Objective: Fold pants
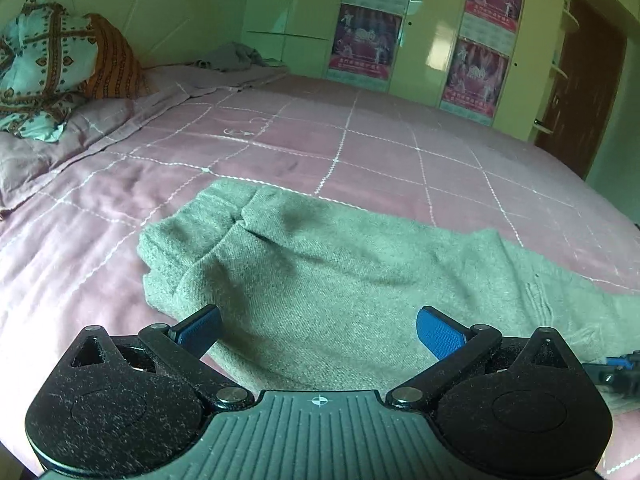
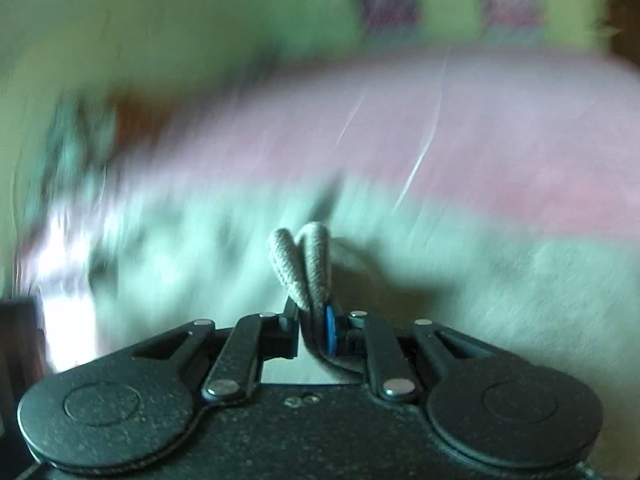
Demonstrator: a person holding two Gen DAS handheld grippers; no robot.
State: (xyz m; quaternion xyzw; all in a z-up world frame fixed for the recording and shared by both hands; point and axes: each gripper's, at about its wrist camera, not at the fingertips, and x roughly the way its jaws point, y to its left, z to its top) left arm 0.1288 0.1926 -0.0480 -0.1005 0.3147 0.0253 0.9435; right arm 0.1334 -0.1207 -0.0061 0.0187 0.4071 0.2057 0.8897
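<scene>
Grey-green knit pants [image 1: 320,272] lie on the pink quilted bed, one end folded over at the left. My left gripper [image 1: 318,326] is open and empty, its blue pads just above the pants' near edge. The tip of my right gripper [image 1: 618,366] shows at the far right edge of the left wrist view, on the pants. In the blurred right wrist view, my right gripper [image 2: 314,312] is shut on a doubled fold of the pants [image 2: 304,264], with cloth sticking out past the fingertips.
The pink quilt [image 1: 360,140] spreads wide behind the pants. Patterned pillows [image 1: 52,68] sit at the far left by the headboard. A grey cloth [image 1: 236,58] lies at the back. Wardrobe doors with posters [image 1: 440,32] and a brown door [image 1: 580,92] stand beyond the bed.
</scene>
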